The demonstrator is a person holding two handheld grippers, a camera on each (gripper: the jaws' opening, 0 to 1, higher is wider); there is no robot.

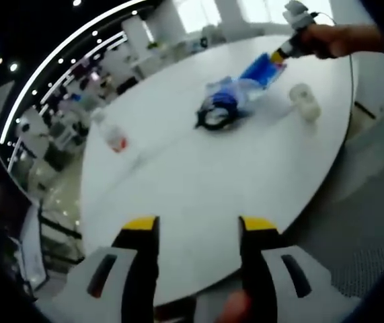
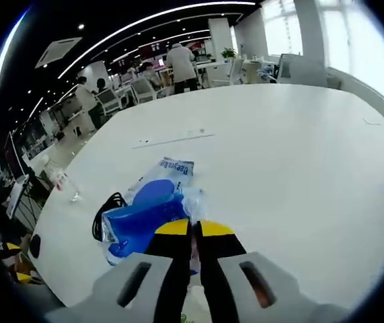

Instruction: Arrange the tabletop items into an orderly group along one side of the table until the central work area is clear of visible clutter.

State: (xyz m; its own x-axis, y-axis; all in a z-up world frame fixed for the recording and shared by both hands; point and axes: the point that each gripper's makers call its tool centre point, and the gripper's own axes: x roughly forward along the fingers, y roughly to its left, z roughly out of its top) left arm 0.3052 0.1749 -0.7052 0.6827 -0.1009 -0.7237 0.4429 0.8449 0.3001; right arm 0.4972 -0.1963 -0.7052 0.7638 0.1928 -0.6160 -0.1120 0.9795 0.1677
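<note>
On the white round table [image 1: 198, 175] lies a blue pouch [image 1: 262, 69] beside a clear plastic bag with blue contents [image 1: 228, 93] and a black coiled cable [image 1: 215, 118]. The right gripper [image 1: 280, 55], held by a hand [image 1: 333, 39], reaches in from the far side and pinches the pouch's end. In the right gripper view that gripper [image 2: 193, 229] is shut on the edge of the blue pouch [image 2: 141, 217], with the clear bag [image 2: 170, 169] and the cable [image 2: 101, 215] just beyond. My left gripper [image 1: 200, 225] hovers open over the near table edge, holding nothing.
A white roll [image 1: 304, 101] lies to the right of the pile. A small clear bottle with a red label [image 1: 115, 138] stands near the left rim, seen also as the bottle [image 2: 62, 180]. Desks, chairs and people [image 2: 178, 64] fill the room beyond the table [image 2: 279, 148].
</note>
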